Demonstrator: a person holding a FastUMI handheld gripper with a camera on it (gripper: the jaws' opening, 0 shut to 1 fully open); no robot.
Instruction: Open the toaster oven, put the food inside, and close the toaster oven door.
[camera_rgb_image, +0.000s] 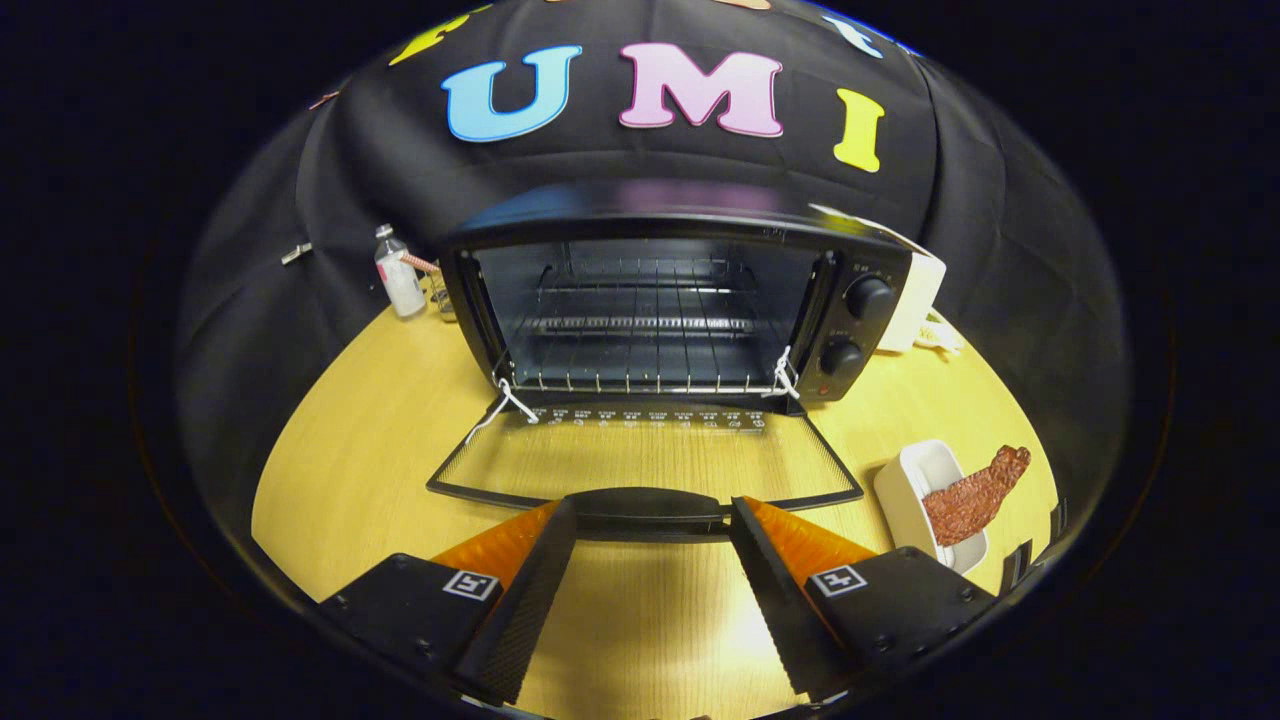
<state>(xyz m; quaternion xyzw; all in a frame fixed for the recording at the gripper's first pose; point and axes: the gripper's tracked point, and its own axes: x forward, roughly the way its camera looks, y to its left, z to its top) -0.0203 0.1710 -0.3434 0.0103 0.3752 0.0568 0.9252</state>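
Gripper view: the toaster oven (660, 300) stands at the far middle of the wooden table (380, 430), against the black cloth wall. Its glass door (640, 460) is dropped fully open and lies flat toward the near side, the dark handle (645, 508) at its near edge. Inside, a wire rack (640, 345) spans the bare cavity. Two knobs (868, 298) sit one above the other on the oven's right panel.

The gripper (650, 515) has its fingers spread wide, holding nothing; their tips sit at either end of the door handle, just beside it, and whether they touch it cannot be told.

The food, a reddish-brown strip of meat (975, 495), lies tilted across a white rectangular dish (905, 490) to the right of the open door, near the table's right edge, with its far end sticking out over the dish rim.

To the oven's left, far back, stands a small clear bottle (398, 275) with some small objects beside it that are too small to make out. A white boxy object (915, 300) sits just right of the oven.

The open door covers the middle of the table. Bare wood runs left of the door and in the near strip between the fingers.
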